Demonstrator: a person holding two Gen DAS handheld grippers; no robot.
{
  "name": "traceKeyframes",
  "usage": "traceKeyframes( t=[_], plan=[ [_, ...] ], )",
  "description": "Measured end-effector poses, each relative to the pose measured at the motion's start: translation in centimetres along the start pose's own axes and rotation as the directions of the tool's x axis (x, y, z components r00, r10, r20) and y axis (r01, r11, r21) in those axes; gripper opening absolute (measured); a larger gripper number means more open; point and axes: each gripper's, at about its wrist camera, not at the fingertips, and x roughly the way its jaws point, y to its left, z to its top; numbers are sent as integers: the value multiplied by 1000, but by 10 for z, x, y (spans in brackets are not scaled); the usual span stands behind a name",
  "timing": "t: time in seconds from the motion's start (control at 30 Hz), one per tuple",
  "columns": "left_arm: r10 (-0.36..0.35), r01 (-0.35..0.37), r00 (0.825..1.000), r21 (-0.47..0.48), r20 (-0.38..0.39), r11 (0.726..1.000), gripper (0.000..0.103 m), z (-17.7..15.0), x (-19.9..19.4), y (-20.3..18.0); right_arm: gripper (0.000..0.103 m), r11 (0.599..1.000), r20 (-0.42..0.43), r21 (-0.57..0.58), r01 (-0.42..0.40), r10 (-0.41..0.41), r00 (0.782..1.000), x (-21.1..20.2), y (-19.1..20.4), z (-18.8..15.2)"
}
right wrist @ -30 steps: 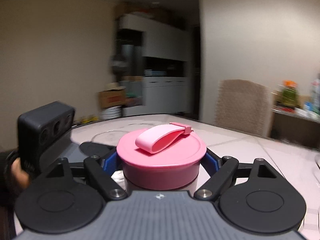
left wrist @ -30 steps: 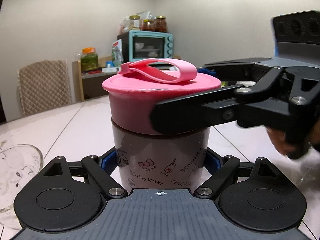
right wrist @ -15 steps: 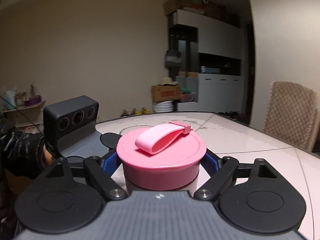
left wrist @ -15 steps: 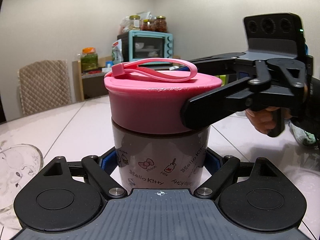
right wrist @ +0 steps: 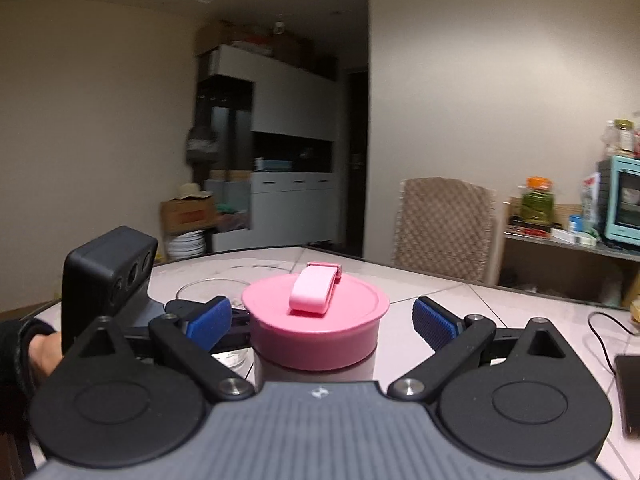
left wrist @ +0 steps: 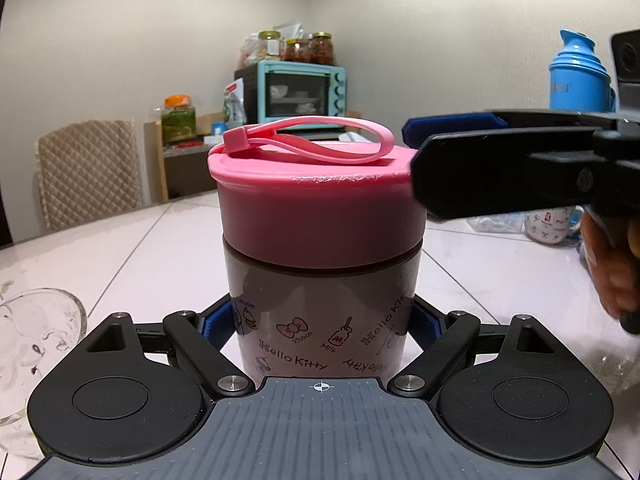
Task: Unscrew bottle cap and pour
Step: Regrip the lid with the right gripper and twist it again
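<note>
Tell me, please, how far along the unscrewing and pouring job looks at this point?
Done: the left gripper is clamped on the Hello Kitty bottle, steadying it upright. In hand: the right gripper has just opened, its pads clear of the pink cap either side, probably regripping. Left: the cap sits on the bottle, so unscrewing remains, then pouring, presumably into the glass.

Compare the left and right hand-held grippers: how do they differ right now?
The left hand-held gripper is clamped on the bottle body; the right hand-held gripper has just opened, its pads clear of the pink cap. Left sits low, right at cap height. Both face the bottle.
</note>
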Motion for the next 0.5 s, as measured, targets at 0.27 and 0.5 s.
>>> traceKeyframes(
  t=[0.27, 0.5],
  plan=[
    [0, 0, 1000, 0, 0, 1000, 90, 1, -1, 1, 97, 997, -19, 21, 80, -80, 997, 22, 16, -9],
    [0, 0, 1000, 0, -1, 1000, 90, 3, 1, 2, 97, 992, -33, 41, 119, -118, 992, 39, 20, -13]
  ],
)
